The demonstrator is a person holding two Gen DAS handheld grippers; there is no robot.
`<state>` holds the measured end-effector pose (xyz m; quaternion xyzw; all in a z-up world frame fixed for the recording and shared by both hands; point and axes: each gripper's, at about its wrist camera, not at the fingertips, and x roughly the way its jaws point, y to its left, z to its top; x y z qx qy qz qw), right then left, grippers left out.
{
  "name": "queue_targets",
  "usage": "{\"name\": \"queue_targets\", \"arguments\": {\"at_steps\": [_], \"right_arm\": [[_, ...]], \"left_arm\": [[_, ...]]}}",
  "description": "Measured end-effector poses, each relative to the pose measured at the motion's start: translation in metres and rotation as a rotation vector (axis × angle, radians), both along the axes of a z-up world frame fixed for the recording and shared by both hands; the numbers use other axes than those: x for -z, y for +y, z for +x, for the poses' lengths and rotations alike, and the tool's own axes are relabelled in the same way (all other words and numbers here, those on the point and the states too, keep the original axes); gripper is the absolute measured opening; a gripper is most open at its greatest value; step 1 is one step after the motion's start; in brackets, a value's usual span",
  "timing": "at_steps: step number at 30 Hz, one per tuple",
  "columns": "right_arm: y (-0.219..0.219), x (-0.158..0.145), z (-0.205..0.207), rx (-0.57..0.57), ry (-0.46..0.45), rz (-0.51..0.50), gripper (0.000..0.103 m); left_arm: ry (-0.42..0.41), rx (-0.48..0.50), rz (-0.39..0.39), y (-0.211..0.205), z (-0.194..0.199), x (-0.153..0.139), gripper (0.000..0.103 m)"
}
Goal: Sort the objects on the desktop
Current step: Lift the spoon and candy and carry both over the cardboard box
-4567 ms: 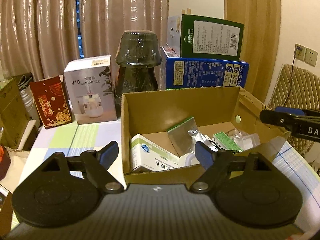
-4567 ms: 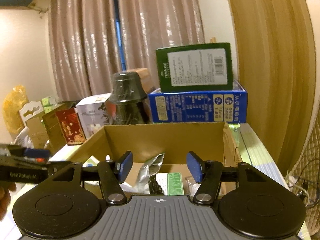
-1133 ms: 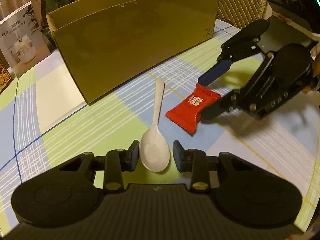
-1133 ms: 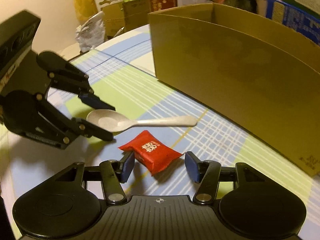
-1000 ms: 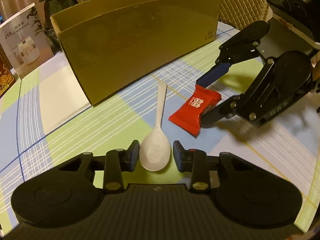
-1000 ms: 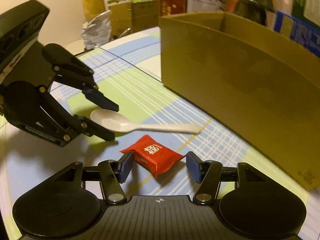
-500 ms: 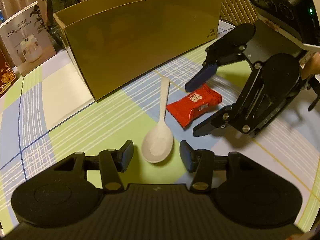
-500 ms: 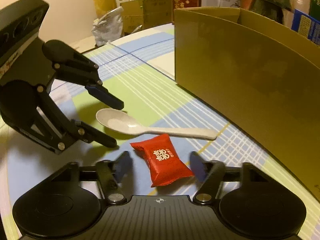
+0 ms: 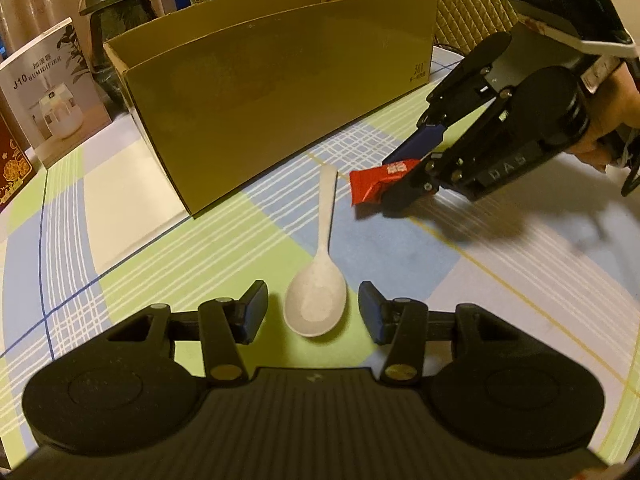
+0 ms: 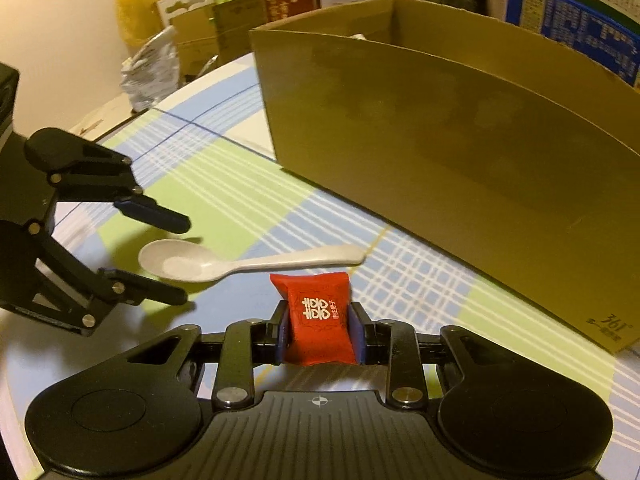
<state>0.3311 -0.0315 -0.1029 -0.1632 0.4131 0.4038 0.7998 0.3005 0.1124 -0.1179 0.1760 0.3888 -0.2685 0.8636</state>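
Observation:
A white spoon [image 9: 326,216] lies on the checked tablecloth in front of the cardboard box [image 9: 280,92]. Its bowl sits between the fingers of my left gripper [image 9: 313,310], which stands open with gaps on both sides. My right gripper [image 10: 320,332] is closing, and its pads press on a red candy packet [image 10: 318,308]. In the left wrist view the red candy packet [image 9: 370,188] sticks out of the right gripper [image 9: 394,182], just right of the spoon's handle. The right wrist view shows the spoon [image 10: 184,264] between the left gripper's [image 10: 178,260] spread fingers.
The cardboard box [image 10: 440,152] has tall walls and stands just behind both objects. A white humidifier carton [image 9: 48,96] and a dark vessel [image 9: 116,8] stand at the back left. A blue carton [image 10: 572,28] is behind the box. A crumpled silver bag [image 10: 152,68] lies at the table's edge.
My right gripper rolled and closed on the red candy packet, which now tilts up in its pads. My left gripper's jaws widened away from the spoon's bowl; the spoon stayed on the cloth.

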Motion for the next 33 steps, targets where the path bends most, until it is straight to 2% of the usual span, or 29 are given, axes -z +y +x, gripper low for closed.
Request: {"name": "queue_targets", "arguments": {"at_steps": [4,7,10,17,21,33], "right_arm": [[-0.001,-0.001,0.001,0.015,0.001,-0.006,0.028],[-0.002,-0.002,0.003,0.029,-0.001,-0.01,0.028],[-0.003,-0.003,0.004,0.032,-0.002,-0.007,0.028],[-0.005,-0.006,0.004,0.041,-0.008,-0.003,0.027],[-0.009,-0.015,0.005,0.064,-0.022,0.014,0.027],[-0.014,-0.026,0.007,0.101,-0.027,0.043,0.027]], "left_arm": [[0.014,-0.028,-0.021,0.004,0.004,0.002,0.045],[0.018,-0.026,-0.046,0.004,0.005,0.002,0.039],[0.019,-0.022,-0.038,0.002,0.007,0.004,0.03],[0.021,-0.021,-0.028,-0.004,0.006,0.002,0.029],[0.006,-0.06,-0.07,-0.003,0.009,-0.01,0.028],[-0.022,-0.047,-0.044,-0.012,0.006,-0.018,0.027]]}}
